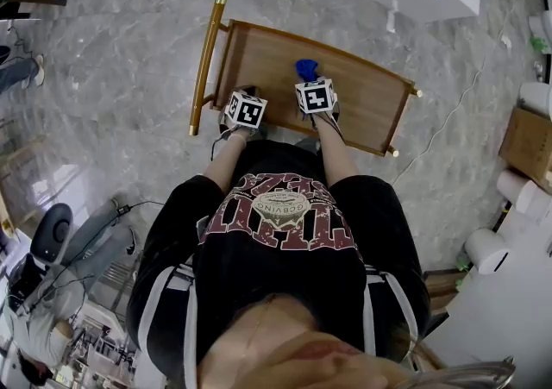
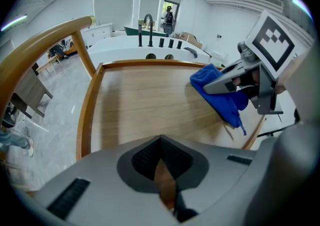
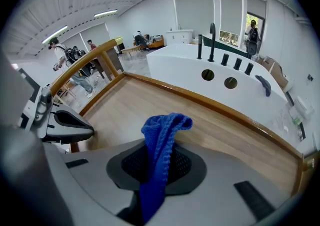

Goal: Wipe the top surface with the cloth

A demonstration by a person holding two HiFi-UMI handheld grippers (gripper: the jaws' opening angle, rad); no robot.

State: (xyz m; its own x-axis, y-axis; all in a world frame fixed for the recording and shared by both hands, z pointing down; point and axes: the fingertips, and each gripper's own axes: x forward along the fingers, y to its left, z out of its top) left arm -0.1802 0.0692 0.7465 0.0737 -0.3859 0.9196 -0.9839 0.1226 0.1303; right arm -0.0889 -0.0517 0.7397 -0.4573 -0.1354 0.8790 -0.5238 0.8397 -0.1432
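A wooden cart top [image 1: 267, 59] with a raised rim lies below me. My right gripper [image 3: 160, 156] is shut on a blue knitted cloth [image 3: 162, 130], which sticks up out of the jaws and folds over above the wood. In the head view the cloth [image 1: 306, 68] shows just ahead of the right gripper's marker cube [image 1: 315, 96], over the middle of the top. In the left gripper view the cloth [image 2: 220, 94] hangs down onto the wood. My left gripper [image 2: 161, 142] is shut on nothing, over the near left part of the top [image 2: 145, 104].
A curved gold-wood handle [image 1: 205, 59] runs along the cart's left end. Beyond the cart stands a white counter [image 3: 260, 104] with holes and a black faucet [image 3: 212, 39]. A cardboard box [image 1: 528, 141] and rolls sit at the right; people stand farther back.
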